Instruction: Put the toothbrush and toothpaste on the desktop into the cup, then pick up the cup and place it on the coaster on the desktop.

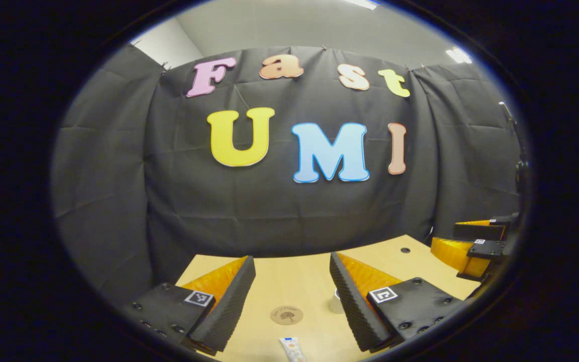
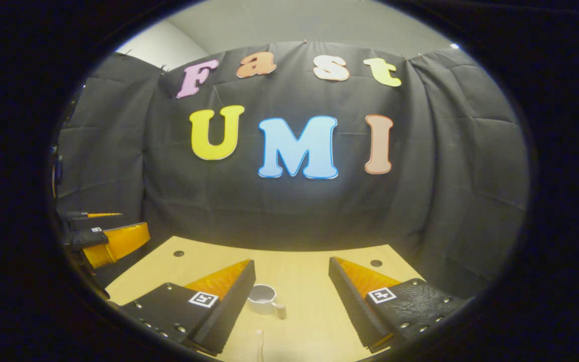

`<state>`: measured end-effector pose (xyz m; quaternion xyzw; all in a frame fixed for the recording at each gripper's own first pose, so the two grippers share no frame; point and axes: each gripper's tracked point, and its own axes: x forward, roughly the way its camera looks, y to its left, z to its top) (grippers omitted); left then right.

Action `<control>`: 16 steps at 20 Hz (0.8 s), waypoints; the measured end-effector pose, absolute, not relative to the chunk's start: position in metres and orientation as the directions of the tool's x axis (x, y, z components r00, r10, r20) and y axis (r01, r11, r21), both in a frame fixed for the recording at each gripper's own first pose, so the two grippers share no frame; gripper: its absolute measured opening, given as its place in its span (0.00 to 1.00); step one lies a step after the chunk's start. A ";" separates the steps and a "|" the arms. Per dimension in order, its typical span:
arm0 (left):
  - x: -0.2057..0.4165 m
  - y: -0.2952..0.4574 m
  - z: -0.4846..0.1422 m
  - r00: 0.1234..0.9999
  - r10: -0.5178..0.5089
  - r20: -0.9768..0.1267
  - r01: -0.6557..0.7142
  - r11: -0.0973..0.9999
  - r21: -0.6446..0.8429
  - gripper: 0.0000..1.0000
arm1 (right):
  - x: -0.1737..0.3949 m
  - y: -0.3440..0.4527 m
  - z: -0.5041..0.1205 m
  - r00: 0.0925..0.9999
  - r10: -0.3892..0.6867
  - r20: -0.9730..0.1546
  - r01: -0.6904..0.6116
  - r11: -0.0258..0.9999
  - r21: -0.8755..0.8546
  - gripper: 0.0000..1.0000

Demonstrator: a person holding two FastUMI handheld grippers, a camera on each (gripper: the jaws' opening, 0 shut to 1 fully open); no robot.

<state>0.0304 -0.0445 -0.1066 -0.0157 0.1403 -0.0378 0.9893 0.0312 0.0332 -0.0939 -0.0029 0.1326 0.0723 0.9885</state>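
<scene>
In the left gripper view my left gripper (image 1: 292,264) hangs open above the wooden desk, nothing between its fingers. Below it lie a round brown coaster (image 1: 286,315) and the end of a white toothpaste tube (image 1: 292,349) at the bottom edge. A pale cup (image 1: 336,302) peeks out beside the right finger. In the right gripper view my right gripper (image 2: 292,266) is open too, over a grey-white cup (image 2: 263,298) with a handle. The thin toothbrush (image 2: 260,344) lies just nearer than the cup.
The light wooden desk (image 2: 309,281) has small dark holes (image 2: 376,263) near its back corners. The right gripper (image 1: 475,244) shows at the right edge of the left gripper view, and the left gripper (image 2: 103,241) at the left edge of the right gripper view. Black cloth walls close the back.
</scene>
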 end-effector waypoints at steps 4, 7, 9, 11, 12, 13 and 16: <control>0.026 -0.043 -0.150 0.928 -0.084 -0.363 0.075 0.996 -0.041 0.96 | 0.032 0.045 -0.134 0.912 0.174 -0.371 -0.174 0.984 0.034 0.92; 0.021 -0.047 -0.190 0.894 -0.098 -0.438 0.079 0.995 -0.061 0.96 | 0.030 0.050 -0.170 0.870 0.187 -0.456 -0.188 0.981 0.043 0.93; 0.016 -0.047 -0.217 0.867 -0.101 -0.488 0.073 0.995 -0.075 0.96 | 0.027 0.054 -0.194 0.838 0.190 -0.511 -0.194 0.980 0.047 0.92; 0.013 -0.045 -0.243 0.840 -0.099 -0.534 0.066 0.994 -0.082 0.94 | 0.024 0.056 -0.217 0.802 0.193 -0.566 -0.197 0.979 0.055 0.93; 0.011 -0.046 -0.258 0.821 -0.105 -0.561 0.068 0.994 -0.086 0.96 | 0.022 0.057 -0.228 0.782 0.195 -0.592 -0.196 0.979 0.063 0.92; 0.012 -0.046 -0.268 0.799 -0.104 -0.592 0.068 0.994 -0.083 0.94 | 0.019 0.058 -0.239 0.761 0.197 -0.619 -0.195 0.978 0.071 0.93; 0.006 -0.042 -0.310 0.733 -0.106 -0.672 0.056 0.994 -0.096 0.97 | 0.008 0.060 -0.258 0.689 0.204 -0.696 -0.195 0.976 0.093 0.93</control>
